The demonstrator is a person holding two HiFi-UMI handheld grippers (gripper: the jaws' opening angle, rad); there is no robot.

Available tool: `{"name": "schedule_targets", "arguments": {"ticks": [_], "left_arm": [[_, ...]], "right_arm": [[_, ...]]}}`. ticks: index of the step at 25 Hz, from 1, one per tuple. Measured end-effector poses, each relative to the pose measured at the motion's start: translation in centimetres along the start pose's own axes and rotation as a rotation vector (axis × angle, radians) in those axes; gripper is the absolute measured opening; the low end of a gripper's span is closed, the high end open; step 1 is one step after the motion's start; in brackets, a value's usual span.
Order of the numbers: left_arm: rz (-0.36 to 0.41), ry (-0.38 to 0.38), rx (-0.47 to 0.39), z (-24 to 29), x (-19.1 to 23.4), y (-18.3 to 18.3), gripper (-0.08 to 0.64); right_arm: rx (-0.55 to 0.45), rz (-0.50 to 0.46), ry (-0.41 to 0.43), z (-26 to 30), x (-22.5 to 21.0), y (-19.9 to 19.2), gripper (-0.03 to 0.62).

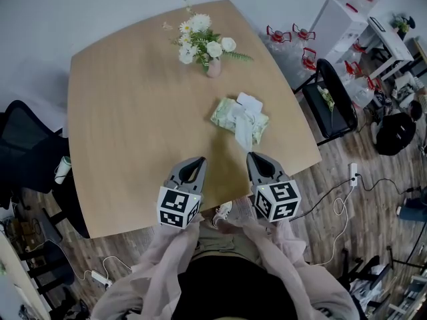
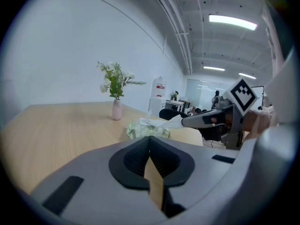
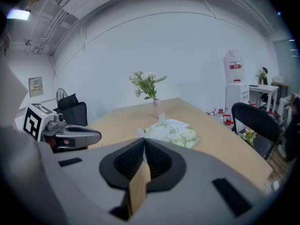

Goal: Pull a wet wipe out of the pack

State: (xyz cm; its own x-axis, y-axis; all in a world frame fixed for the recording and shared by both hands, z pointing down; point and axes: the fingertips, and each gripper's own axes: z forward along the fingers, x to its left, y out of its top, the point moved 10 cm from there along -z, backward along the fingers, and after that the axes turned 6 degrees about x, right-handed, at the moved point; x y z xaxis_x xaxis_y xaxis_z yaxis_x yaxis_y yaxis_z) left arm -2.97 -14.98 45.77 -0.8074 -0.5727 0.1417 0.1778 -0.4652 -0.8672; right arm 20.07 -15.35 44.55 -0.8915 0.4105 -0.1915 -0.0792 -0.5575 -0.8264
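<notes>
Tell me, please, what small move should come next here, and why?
Probably open the right gripper and ease it forward to the white wipe trailing from the pack. It and the left gripper are shut and empty, short of the pack near the table edge, and the wipe's loose end lies nearest the right one.

Wet-wipe pack [image 1: 261,127]: soft, pale green, patterned pouch; lies flat on the wooden counter [image 1: 133,125], right of centre in the head view, long axis running upper left to lower right; a white flap [image 1: 250,102] stands folded back at its upper edge. Wet wipe [image 1: 243,132]: white, crumpled sheet rising from the top of the pack; trails down over the pack's lower edge onto the counter; in the right gripper view it shows as a rumpled white heap [image 3: 164,128] over the green pouch [image 3: 187,137].
</notes>
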Motion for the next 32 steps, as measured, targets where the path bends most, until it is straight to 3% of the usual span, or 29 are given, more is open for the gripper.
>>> {"name": "schedule_targets", "arguments": {"ticks": [19, 32], "left_arm": [[0.041, -0.037, 0.002, -2.2, 0.3, -0.2, 0.011], [0.022, -0.075, -0.034, -3.9, -0.1, 0.6, 0.011]], "right_arm": [[-0.043, 0.051, -0.033, -1.9, 2.1, -0.5, 0.014], [-0.110, 0.057, 0.006, -4.9, 3.9, 0.3, 0.014]]}}
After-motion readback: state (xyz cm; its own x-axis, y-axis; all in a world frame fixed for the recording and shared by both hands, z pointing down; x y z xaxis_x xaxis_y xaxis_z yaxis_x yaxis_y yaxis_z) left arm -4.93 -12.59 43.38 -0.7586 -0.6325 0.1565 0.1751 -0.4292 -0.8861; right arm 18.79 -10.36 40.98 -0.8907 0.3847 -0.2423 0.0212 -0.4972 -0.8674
